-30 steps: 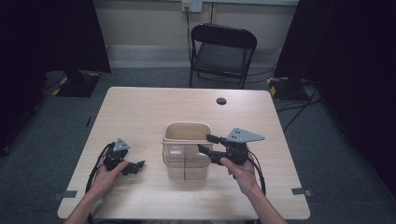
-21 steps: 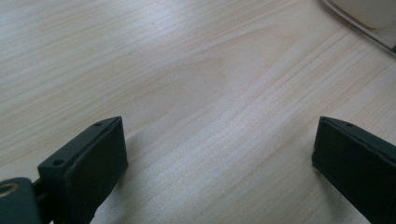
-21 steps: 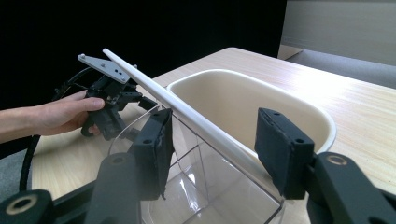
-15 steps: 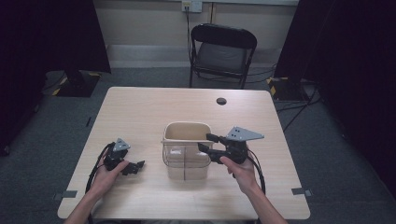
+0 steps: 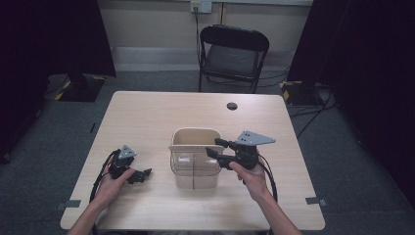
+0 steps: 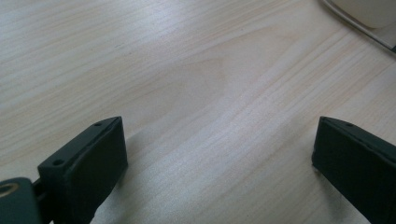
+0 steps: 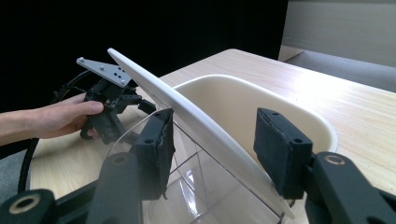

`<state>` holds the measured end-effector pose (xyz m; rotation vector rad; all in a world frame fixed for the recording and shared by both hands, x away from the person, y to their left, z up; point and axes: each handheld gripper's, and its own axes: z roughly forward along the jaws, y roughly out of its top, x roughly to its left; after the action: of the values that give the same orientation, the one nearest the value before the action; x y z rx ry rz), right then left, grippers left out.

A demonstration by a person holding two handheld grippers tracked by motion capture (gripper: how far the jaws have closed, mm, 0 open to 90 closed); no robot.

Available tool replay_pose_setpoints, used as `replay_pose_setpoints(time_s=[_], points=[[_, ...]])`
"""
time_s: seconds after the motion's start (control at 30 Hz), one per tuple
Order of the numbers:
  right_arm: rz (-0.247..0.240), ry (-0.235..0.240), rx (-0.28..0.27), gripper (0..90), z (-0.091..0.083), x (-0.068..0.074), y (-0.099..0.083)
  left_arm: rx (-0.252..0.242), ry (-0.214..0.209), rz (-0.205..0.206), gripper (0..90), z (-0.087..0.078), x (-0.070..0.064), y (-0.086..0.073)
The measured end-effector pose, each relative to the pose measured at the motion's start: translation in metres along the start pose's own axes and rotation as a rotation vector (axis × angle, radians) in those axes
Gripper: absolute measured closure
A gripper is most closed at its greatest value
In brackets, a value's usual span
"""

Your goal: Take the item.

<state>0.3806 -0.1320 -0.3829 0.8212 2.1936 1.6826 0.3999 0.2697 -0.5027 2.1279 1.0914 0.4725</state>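
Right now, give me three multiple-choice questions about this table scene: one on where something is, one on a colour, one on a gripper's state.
1. Where is the small dark disc?
A. on the table's far side
B. inside the bin
C. on the chair

2. What colour is the bin?
A. blue
B. cream
C. red

3. How does the left gripper stand?
A. shut on a lid
B. shut on nothing
C. open

Answers: 1 A, it lies beyond the bin near the far edge. 2 B, its walls look cream. 3 C, bare table shows between its jaws.

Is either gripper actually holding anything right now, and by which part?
No. The right gripper straddles the cream flat lid on the clear plastic bin, jaws open. The left gripper is open over the bare wooden table.
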Motion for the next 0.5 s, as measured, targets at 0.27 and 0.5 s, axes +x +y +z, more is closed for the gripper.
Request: replay_pose_setpoints(time_s=[0.27,0.5], points=[[0.003,-0.002,-0.003,48.9,0.0008,-0.0015,0.001,0.0,0.0,0.0,2.6,0.0,0.0,0.0],[0.006,0.002,-0.011,49.3,0.0016,-0.0027,0.0011,0.0,0.0,0.0,2.6,0.0,0.0,0.0]])
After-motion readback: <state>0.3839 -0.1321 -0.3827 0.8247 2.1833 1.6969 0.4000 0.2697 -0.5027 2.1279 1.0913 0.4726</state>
